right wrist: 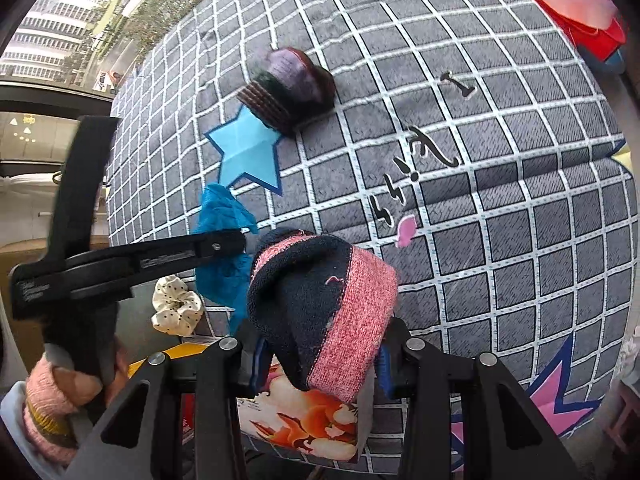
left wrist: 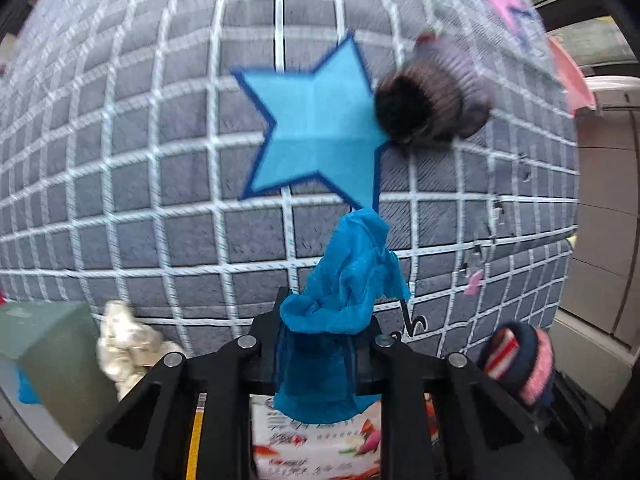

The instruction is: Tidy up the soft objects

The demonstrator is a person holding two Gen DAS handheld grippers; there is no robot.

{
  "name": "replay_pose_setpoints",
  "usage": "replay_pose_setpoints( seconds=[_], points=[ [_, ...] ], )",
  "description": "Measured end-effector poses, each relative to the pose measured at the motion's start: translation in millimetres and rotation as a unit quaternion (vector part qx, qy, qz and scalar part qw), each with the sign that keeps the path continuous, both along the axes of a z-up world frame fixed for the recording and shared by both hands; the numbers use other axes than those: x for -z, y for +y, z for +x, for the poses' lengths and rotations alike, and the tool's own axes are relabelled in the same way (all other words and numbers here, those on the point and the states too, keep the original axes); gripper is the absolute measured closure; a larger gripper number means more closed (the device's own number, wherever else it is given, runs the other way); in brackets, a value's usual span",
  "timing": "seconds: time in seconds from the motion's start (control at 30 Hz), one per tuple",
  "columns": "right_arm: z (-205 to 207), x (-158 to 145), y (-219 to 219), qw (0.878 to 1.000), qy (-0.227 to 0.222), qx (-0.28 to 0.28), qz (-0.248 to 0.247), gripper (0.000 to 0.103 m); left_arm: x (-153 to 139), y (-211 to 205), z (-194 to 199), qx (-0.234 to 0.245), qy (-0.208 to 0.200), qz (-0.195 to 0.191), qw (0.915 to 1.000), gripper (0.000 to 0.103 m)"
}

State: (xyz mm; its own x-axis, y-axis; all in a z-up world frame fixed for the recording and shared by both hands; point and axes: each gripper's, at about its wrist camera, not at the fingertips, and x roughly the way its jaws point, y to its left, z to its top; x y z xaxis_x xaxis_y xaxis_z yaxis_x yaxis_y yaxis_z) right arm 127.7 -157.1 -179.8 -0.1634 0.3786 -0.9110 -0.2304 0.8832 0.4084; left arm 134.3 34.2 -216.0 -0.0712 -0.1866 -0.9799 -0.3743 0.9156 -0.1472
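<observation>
Both grippers loaded, carrying soft things toward the blue star.

My left gripper (left wrist: 320, 344) has its jaws clamped on a blue cloth (left wrist: 344, 288), which sticks up and sags just short of the blue star (left wrist: 316, 128) printed on the checked bedspread (left wrist: 120, 160). My right gripper (right wrist: 320, 348) is closed on a navy and pink knit piece (right wrist: 324, 304), nearer to me than the star. A rolled dark knit item (left wrist: 432, 96) already lies touching the star's far point. A spotted scrunchie (right wrist: 176, 308) sits at the bedspread's edge, on the near left of the star. I judge I should set each piece flat beside the star before opening, so nothing drags or unrolls.
</observation>
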Motion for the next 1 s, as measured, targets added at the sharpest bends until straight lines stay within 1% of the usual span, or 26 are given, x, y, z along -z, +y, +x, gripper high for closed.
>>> replay_pose_setpoints(
  seconds=[0.13,0.3,0.43,0.57,0.73,0.9,1.0],
  points=[
    [1,-10,9,1.0,-0.014,-0.006,0.004,0.061,-42,15,-13,-0.004,-0.043,0.013,0.999,0.078],
    [2,-25,22,0.999,-0.035,-0.018,0.011,0.06,-76,38,-32,-0.008,-0.078,0.029,0.9965,0.078],
    [-3,-39,36,0.998,-0.051,-0.03,0.016,0.06,-104,43,-53,-0.002,-0.105,0.045,0.9935,0.078],
    [-15,-49,49,0.997,-0.063,-0.041,0.019,0.061,-119,46,-70,0.004,-0.123,0.056,0.9908,0.078],
    [-39,-60,59,0.996,-0.074,-0.049,0.017,0.061,-128,52,-97,0.007,-0.135,0.054,0.9893,0.078],
    [-69,-65,60,0.996,-0.076,-0.048,0.007,0.061,-137,59,-123,0.005,-0.148,0.049,0.9878,0.078],
    [-89,-69,56,0.996,-0.076,-0.042,0.002,0.061,-144,59,-137,0.014,-0.155,0.047,0.9867,0.078]
  ],
)
